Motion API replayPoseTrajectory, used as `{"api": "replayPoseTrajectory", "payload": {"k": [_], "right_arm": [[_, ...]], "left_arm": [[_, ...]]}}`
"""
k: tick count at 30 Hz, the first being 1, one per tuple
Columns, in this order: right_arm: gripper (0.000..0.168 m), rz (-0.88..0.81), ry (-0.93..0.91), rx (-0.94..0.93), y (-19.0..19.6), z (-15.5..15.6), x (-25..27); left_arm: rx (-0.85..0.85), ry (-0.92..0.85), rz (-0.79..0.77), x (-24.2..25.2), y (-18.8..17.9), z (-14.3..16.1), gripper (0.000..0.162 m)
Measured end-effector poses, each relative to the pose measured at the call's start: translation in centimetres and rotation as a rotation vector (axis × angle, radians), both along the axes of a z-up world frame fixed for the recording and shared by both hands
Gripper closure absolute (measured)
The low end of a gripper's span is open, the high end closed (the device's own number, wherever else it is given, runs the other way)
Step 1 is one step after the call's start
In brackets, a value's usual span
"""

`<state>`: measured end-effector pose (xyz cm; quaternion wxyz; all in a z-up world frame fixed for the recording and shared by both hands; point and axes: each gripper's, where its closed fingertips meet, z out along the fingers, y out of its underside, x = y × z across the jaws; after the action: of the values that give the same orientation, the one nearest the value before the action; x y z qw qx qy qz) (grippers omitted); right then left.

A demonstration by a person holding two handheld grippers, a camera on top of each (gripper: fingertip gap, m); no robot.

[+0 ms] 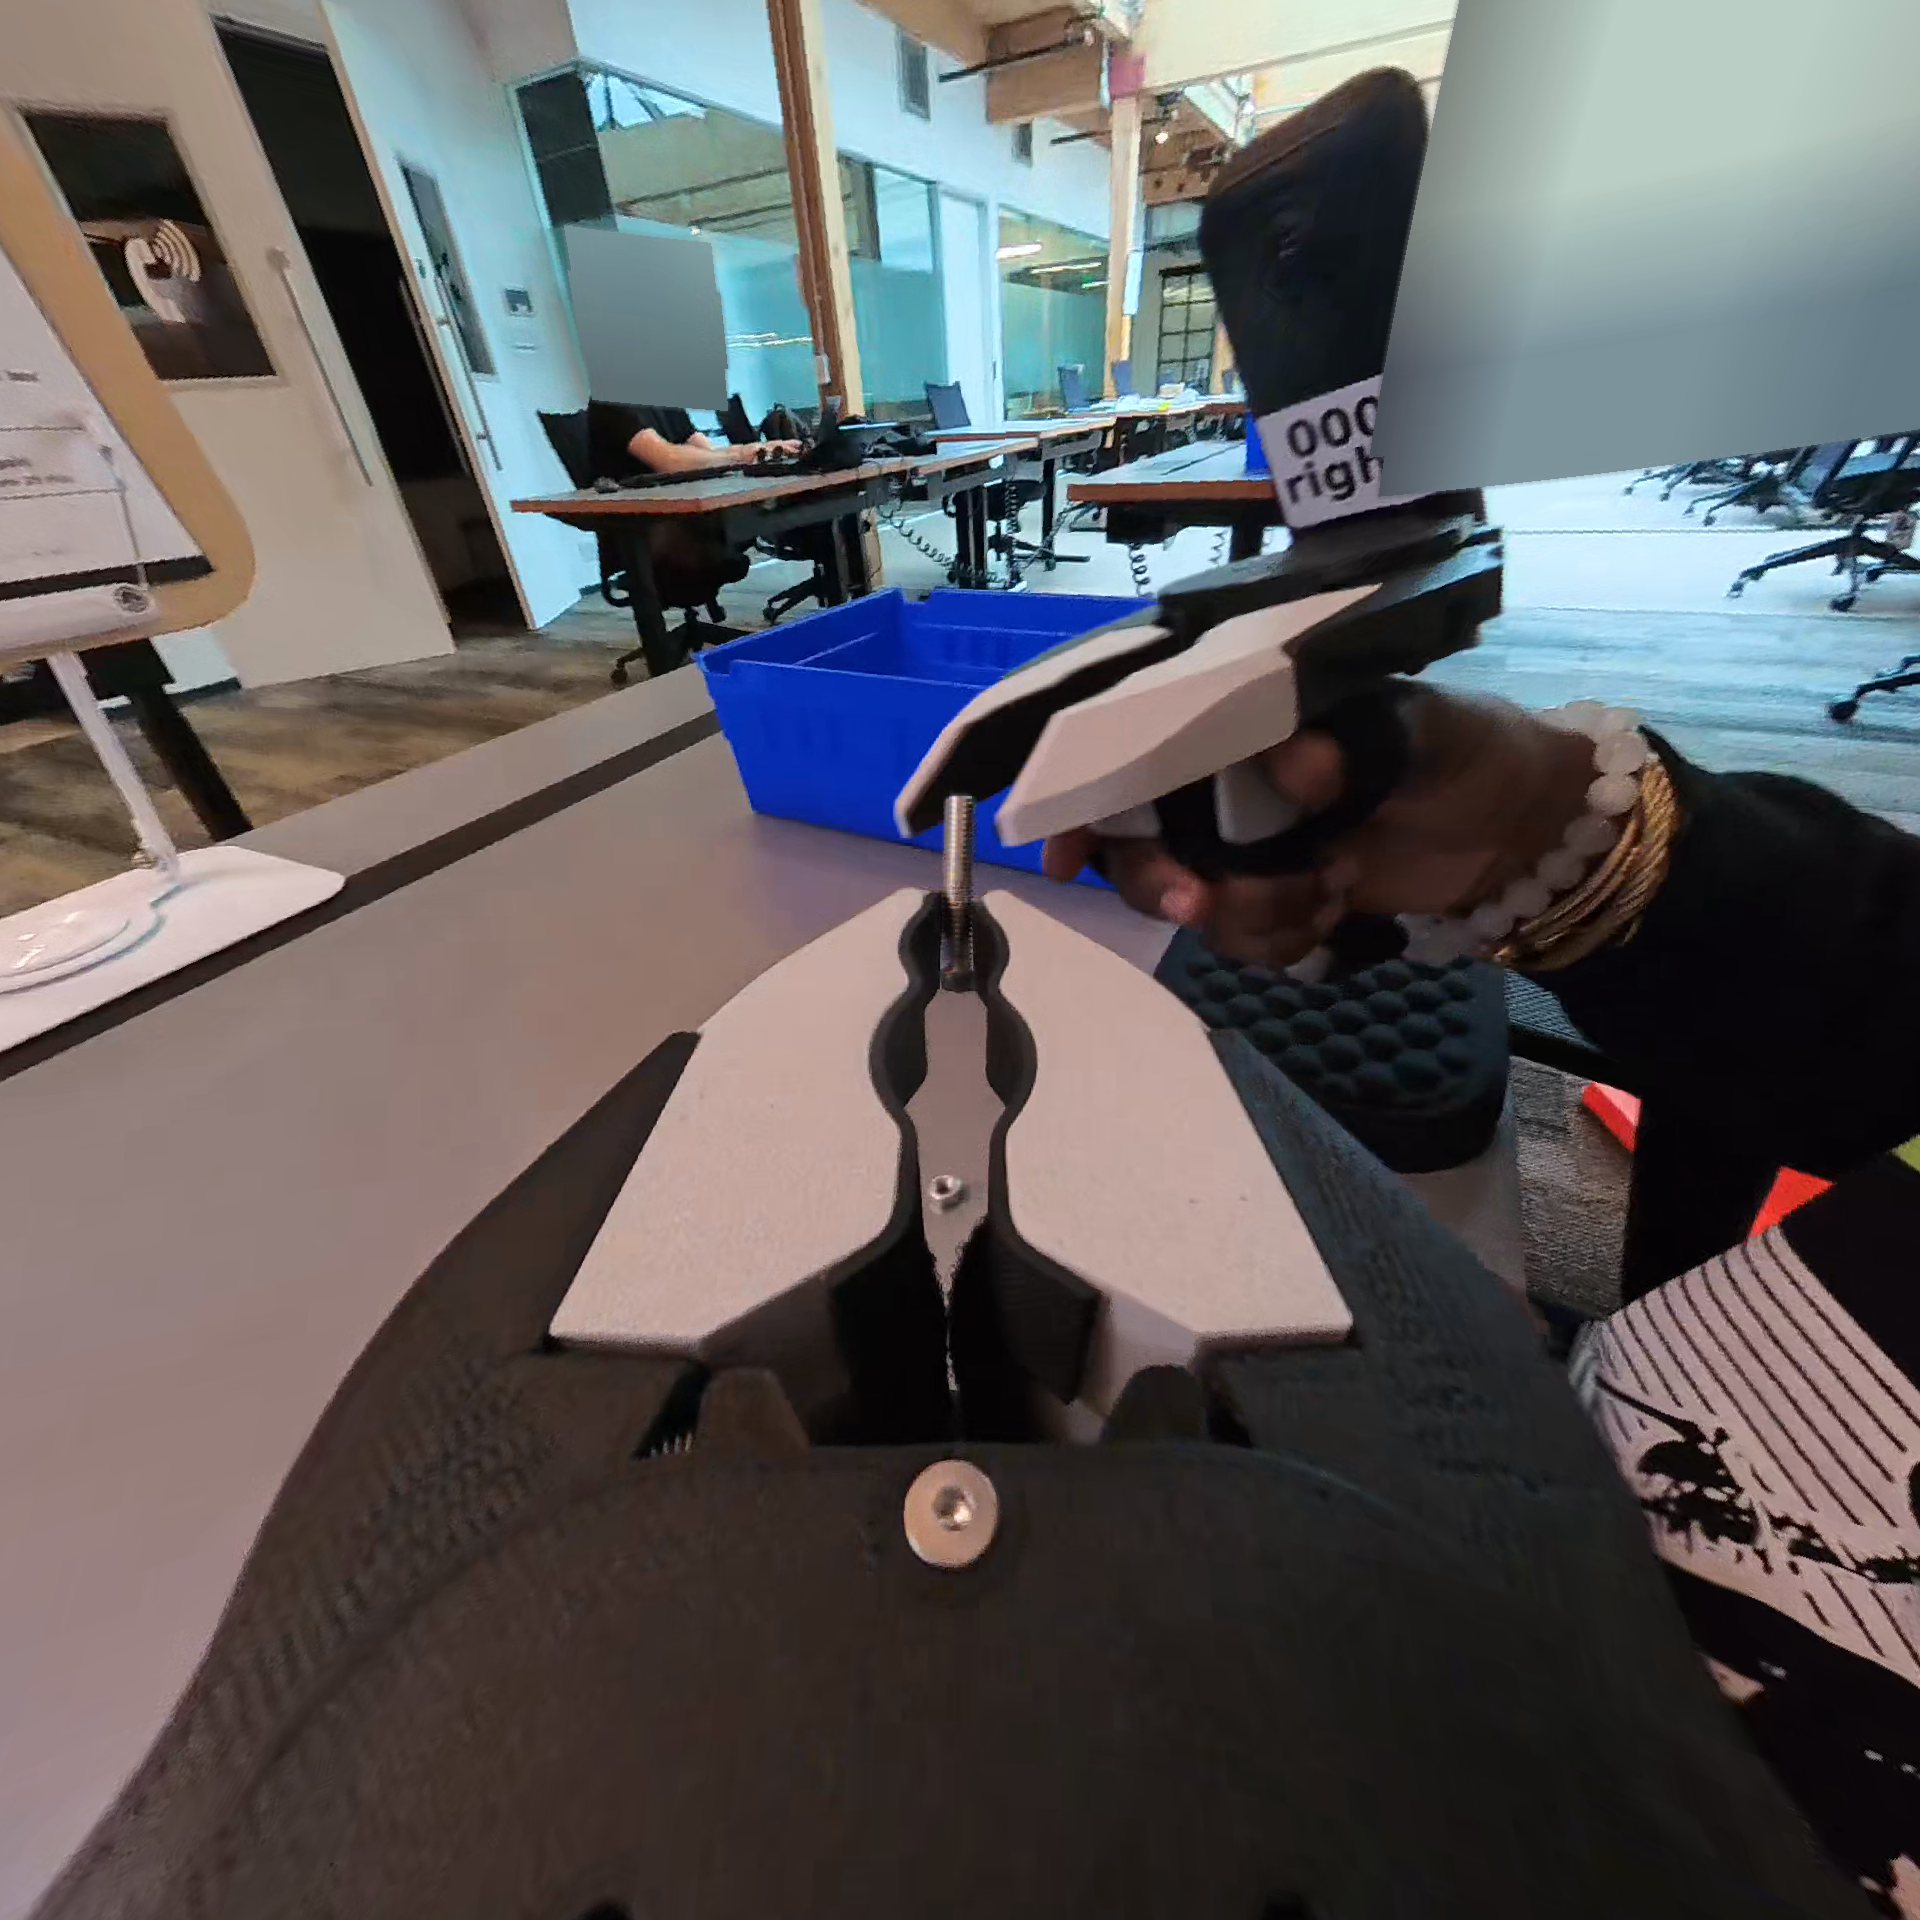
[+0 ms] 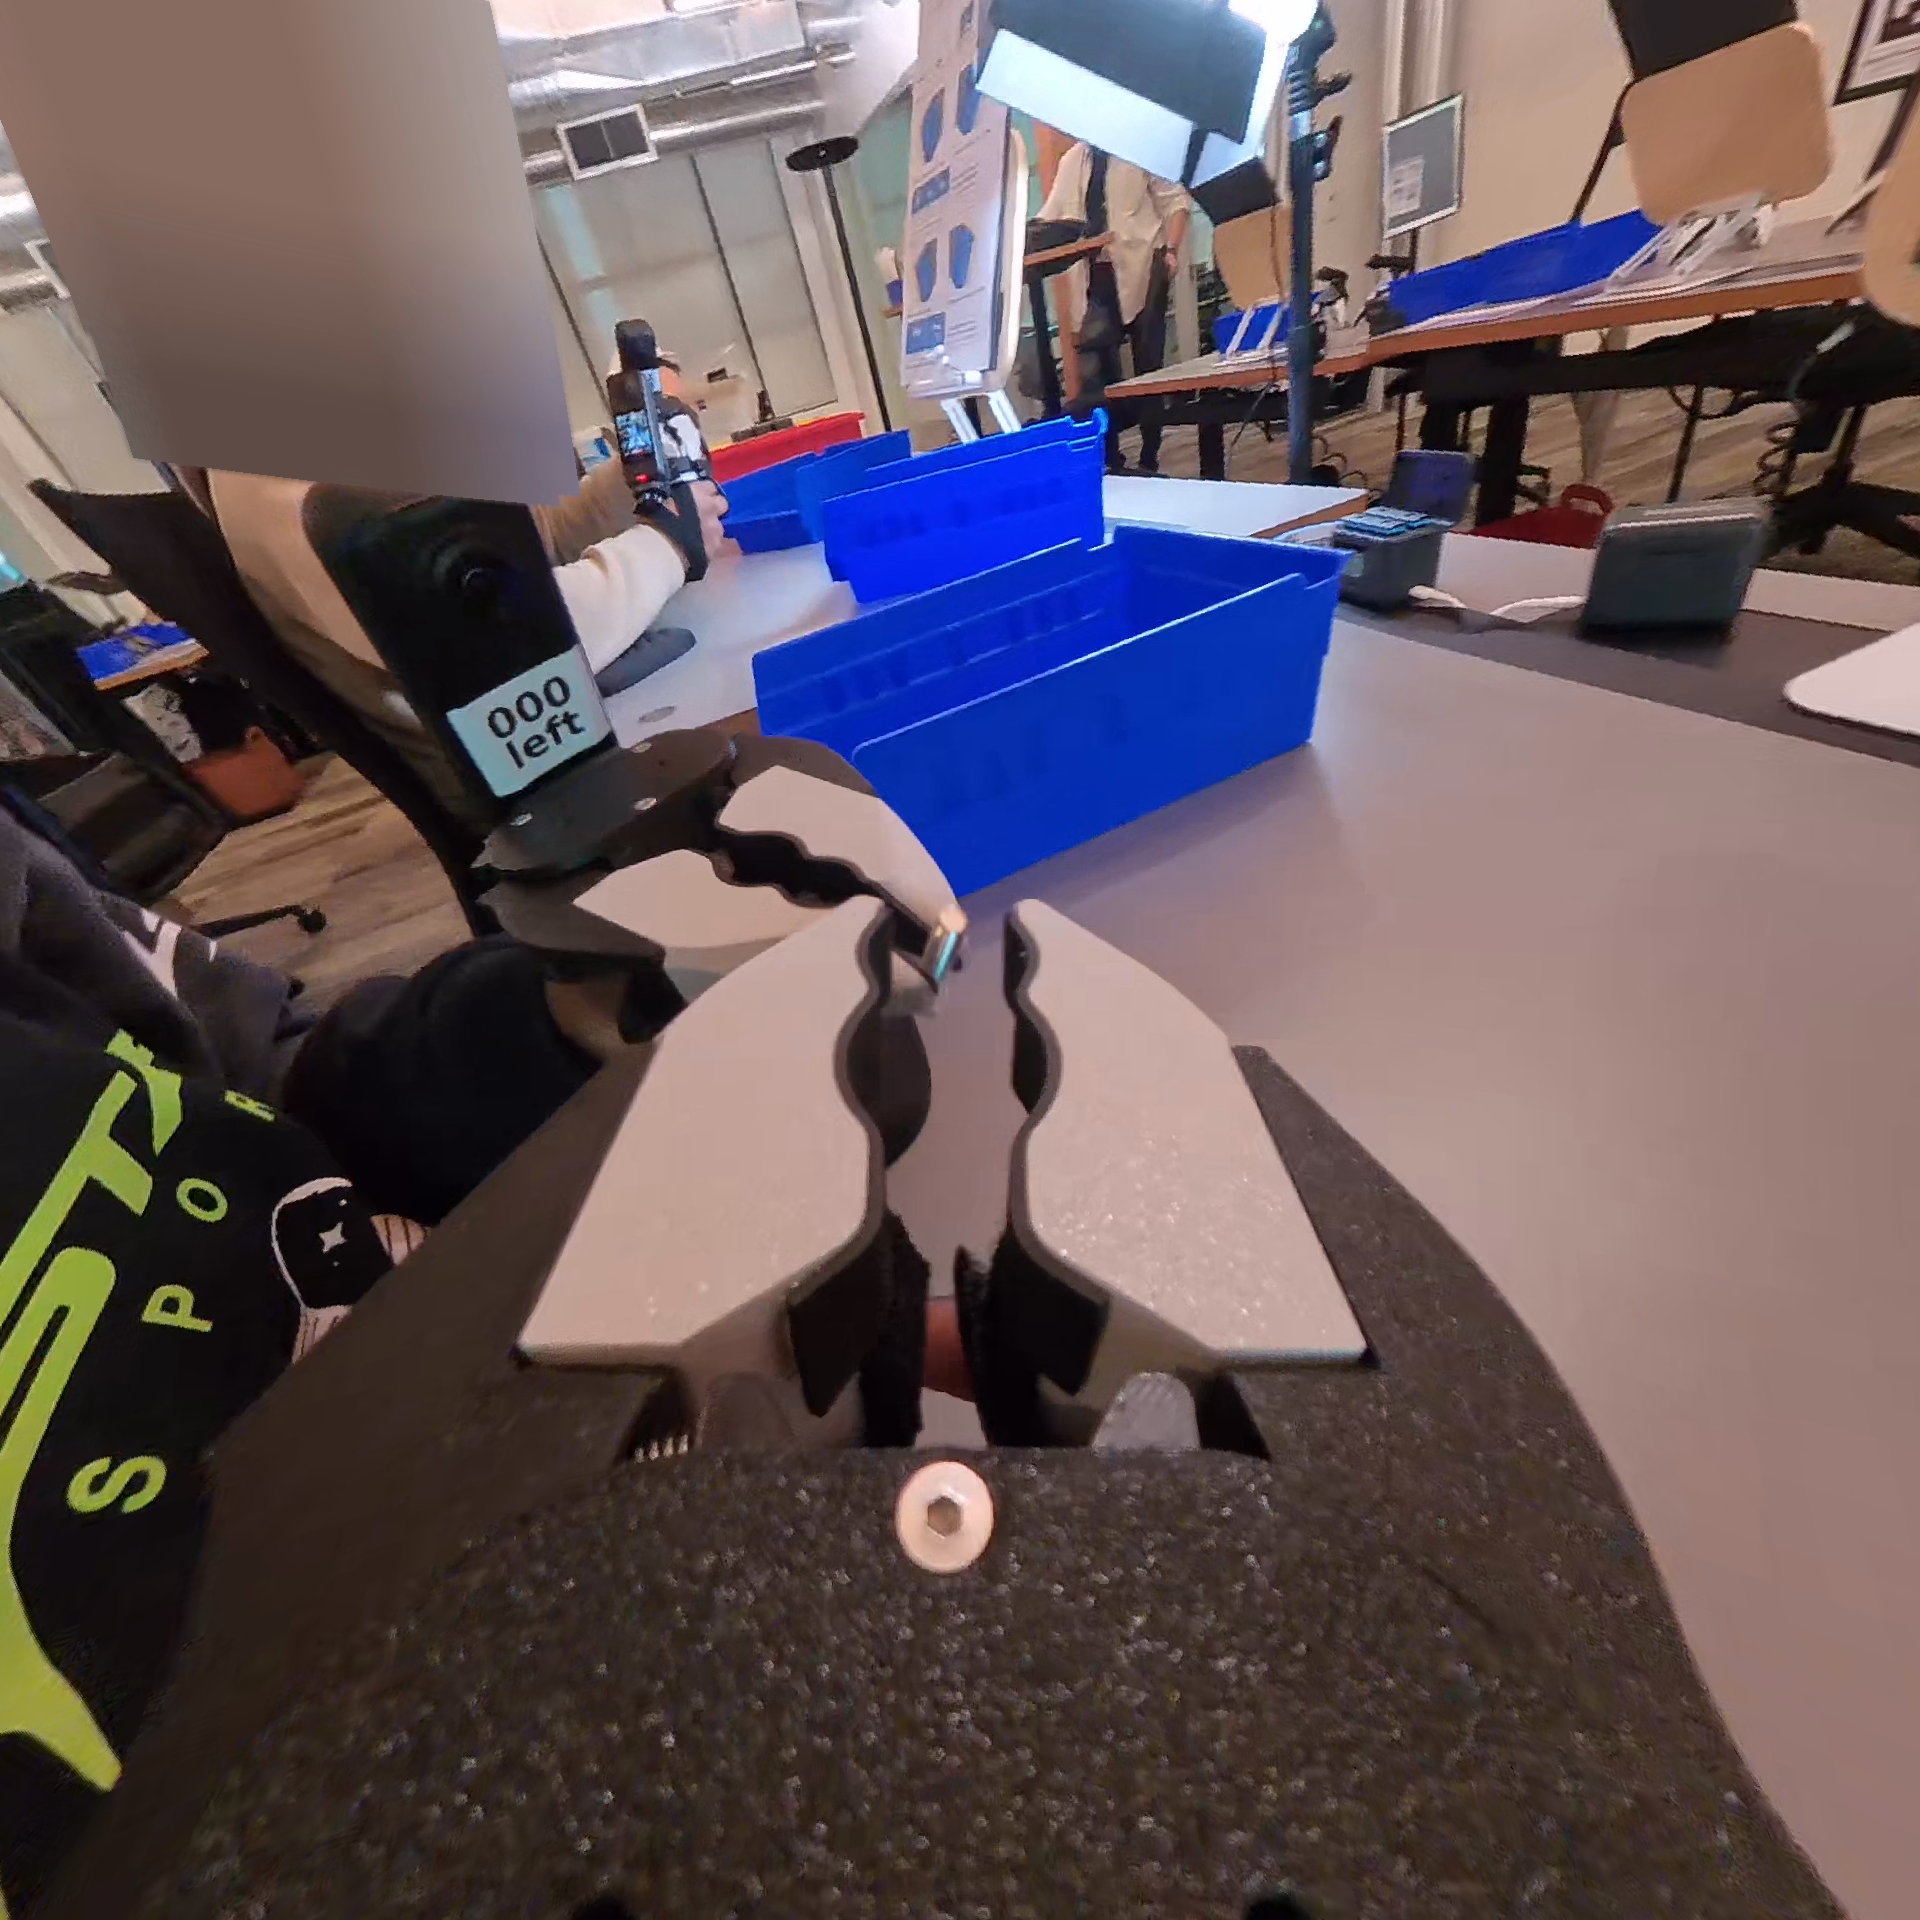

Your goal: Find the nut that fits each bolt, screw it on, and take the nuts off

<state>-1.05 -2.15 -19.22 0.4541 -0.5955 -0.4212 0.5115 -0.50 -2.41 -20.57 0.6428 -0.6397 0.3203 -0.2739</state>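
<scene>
While the left wrist view looks along the left tool, its tips are clamped on the lower end of a bolt standing upright over the grey surface. Right tool sits parted at the bolt's top; a nut lies on the surface below. Right wrist view: right tool spread, empty; whether it touches the bolt is unclear. Blue bin behind. Bolt looks stiff, light, slippery; best gripped across its threads.

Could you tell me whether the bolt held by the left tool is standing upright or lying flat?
Upright: the bolt rises vertically from the left tool, clamped at its lower end, threaded shaft pointing up.
</scene>
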Motion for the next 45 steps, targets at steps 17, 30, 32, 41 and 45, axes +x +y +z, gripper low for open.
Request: {"api": "replayPoseTrajectory", "payload": {"k": [17,30,32,41,45], "right_arm": [[0.163,0.095,-0.117,0.121,-1.4,0.1,-1.3],[0.134,0.164,-0.291,0.168,-0.2,-2.4,-0.3],[0.135,0.180,-0.586,0.177,1.8,-7.2,1.6],[0.146,0.264,-0.915,0.244,3.8,-14.3,2.7],[0.147,0.320,-0.947,0.299,3.8,-14.8,2.9]], "left_arm": [[-0.062,0.141,-0.056,0.1,-0.5,-2.9,0.150],[-0.080,0.138,-0.068,-1.2,-0.6,-3.4,0.151],[-0.103,0.131,-0.056,-1.8,-0.5,-4.1,0.151],[-0.107,0.128,-0.069,-2.0,-0.6,-4.6,0.151],[-0.114,0.133,-0.092,-1.8,-0.8,-4.8,0.151]]}}
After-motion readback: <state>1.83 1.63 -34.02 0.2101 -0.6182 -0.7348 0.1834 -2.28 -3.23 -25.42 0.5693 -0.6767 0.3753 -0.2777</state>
